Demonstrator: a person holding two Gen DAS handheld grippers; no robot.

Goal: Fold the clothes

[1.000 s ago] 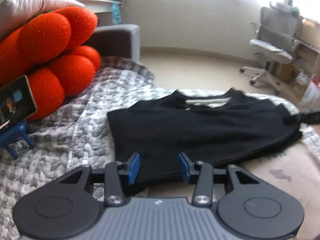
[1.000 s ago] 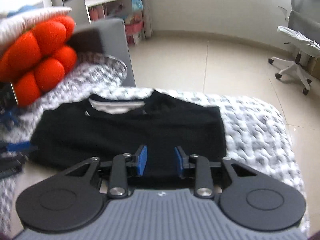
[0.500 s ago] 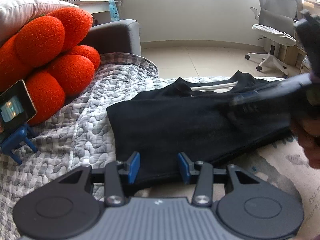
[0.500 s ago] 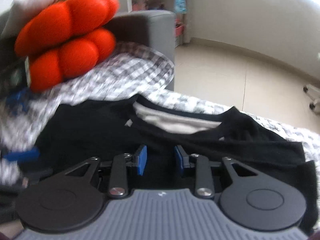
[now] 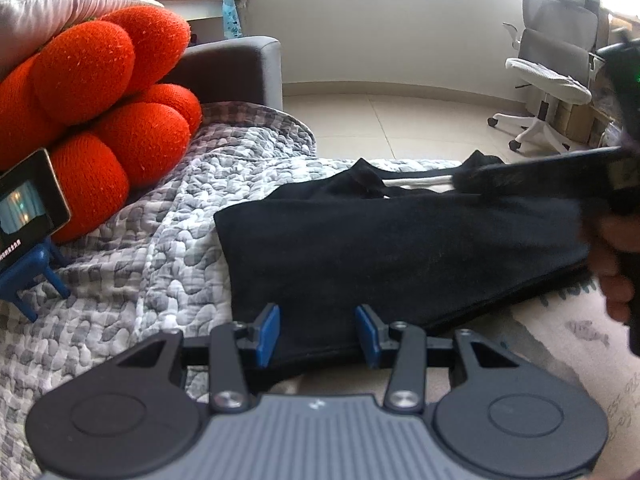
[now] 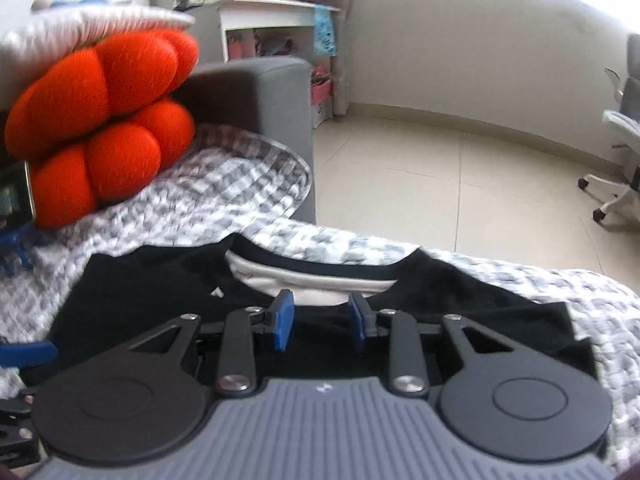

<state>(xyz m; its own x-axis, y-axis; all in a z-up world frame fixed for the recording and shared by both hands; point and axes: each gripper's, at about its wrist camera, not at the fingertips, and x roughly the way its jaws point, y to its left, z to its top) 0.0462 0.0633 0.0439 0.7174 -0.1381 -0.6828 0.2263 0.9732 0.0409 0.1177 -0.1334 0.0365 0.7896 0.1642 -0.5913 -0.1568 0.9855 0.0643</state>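
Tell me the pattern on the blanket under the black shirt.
The blanket has a grey-and-white pebble-like quilted pattern, clearest in the left wrist view.

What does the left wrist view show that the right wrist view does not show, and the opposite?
Only the left wrist view shows the right gripper from outside, over the collar, the hand that holds it, and the whole office chair.

Only the right wrist view shows the white shelf unit and the shirt's white inner neckline clearly.

Both show the black shirt on the grey quilt, the orange cushion and the grey sofa arm.
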